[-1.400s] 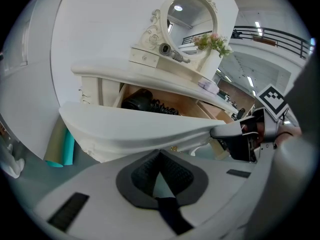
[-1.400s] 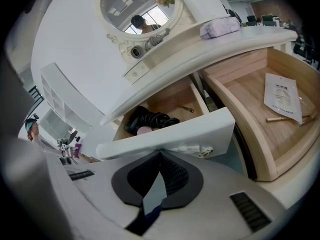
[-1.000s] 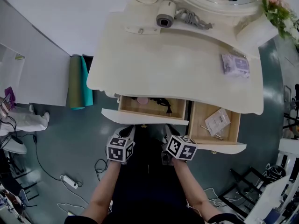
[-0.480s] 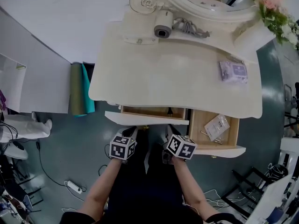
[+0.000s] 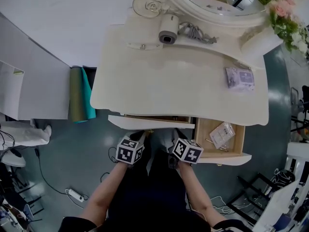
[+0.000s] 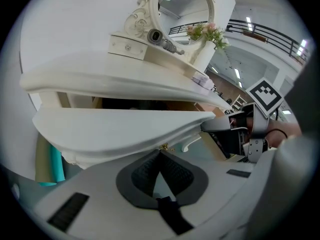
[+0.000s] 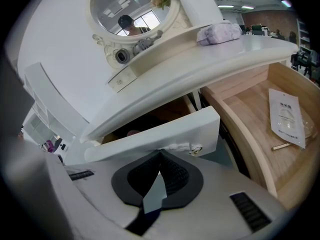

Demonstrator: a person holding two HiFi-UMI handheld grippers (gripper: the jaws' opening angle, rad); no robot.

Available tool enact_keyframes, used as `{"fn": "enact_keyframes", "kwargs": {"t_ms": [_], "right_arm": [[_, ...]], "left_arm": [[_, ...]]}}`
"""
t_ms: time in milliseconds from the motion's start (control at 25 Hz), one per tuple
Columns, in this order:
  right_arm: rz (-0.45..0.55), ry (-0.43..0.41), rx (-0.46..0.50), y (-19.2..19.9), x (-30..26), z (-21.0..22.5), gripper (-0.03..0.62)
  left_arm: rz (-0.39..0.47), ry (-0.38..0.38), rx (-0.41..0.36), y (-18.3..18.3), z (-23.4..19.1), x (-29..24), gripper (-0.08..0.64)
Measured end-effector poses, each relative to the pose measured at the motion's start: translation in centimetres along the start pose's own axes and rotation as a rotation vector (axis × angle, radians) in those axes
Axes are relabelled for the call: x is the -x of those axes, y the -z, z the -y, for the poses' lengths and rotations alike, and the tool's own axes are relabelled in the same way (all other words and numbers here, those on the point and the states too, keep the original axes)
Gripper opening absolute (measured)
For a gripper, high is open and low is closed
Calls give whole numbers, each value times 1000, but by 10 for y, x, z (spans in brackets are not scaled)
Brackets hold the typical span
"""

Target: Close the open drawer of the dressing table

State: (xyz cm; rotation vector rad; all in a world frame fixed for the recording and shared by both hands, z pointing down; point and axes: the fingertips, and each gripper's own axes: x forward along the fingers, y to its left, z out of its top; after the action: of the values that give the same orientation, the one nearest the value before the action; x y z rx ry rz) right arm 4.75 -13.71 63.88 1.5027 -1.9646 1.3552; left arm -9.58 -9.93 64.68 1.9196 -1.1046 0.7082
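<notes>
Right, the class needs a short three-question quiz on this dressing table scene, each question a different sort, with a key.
1. True or false: the right-hand drawer is empty.
2. The left gripper has its jaws: A) wide apart; B) together; C) clamped on a handle.
3. Fill in: the left gripper and the right gripper both have their tips at the front of the ____ drawer.

Key: 1 false, a packet lies in it. 2 B. 3 middle: the middle drawer, which is nearly shut.
</notes>
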Motion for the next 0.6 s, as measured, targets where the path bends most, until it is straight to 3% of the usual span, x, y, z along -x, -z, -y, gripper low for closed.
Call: {"fn": "enact_keyframes", "kwargs": {"t_ms": [600], "right_arm": [[31,34,9,-17,-14,0,8]], "left_arm": [[-1,31,-24,-18,-9,-9,8]]}}
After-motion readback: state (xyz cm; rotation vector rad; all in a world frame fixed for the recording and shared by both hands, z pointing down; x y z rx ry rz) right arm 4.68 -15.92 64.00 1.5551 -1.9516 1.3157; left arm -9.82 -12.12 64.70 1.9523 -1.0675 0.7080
